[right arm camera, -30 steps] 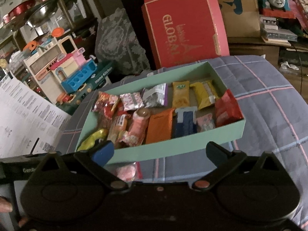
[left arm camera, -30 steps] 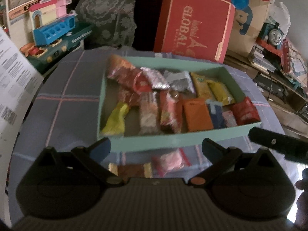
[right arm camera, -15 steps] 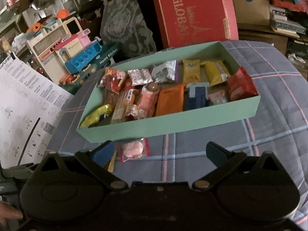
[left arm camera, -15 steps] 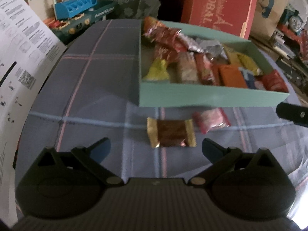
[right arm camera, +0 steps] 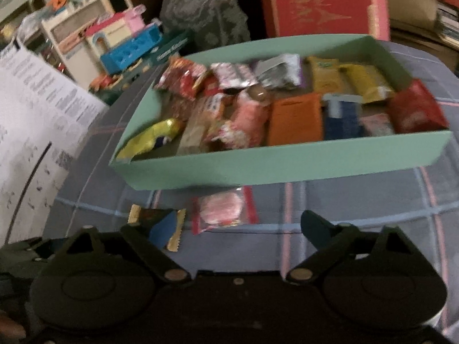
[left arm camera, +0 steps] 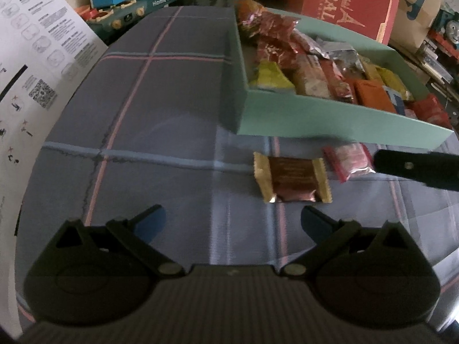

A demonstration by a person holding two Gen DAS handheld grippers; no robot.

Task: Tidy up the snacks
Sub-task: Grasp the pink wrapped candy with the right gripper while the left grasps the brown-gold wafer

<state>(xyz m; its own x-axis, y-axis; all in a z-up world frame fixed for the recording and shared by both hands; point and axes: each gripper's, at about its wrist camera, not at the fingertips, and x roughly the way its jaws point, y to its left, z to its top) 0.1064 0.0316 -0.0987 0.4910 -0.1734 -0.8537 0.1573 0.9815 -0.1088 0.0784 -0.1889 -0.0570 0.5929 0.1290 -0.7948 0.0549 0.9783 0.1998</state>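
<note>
Your left hand-held gripper (left arm camera: 233, 218) gapes wide, empty; the brown wafer packet (left arm camera: 292, 178), center-right, looks light, crinkly, slippery: pinch its flat middle.

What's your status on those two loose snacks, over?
Both grippers open, empty: left, right. Brown wafer pack and pink packet outside the green box. Nothing blocking.

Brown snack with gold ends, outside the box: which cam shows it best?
Left wrist. The brown snack lies whole and unobstructed on the cloth, near the green box. In the right wrist view, the right gripper has one fingertip covering part of it.
</note>
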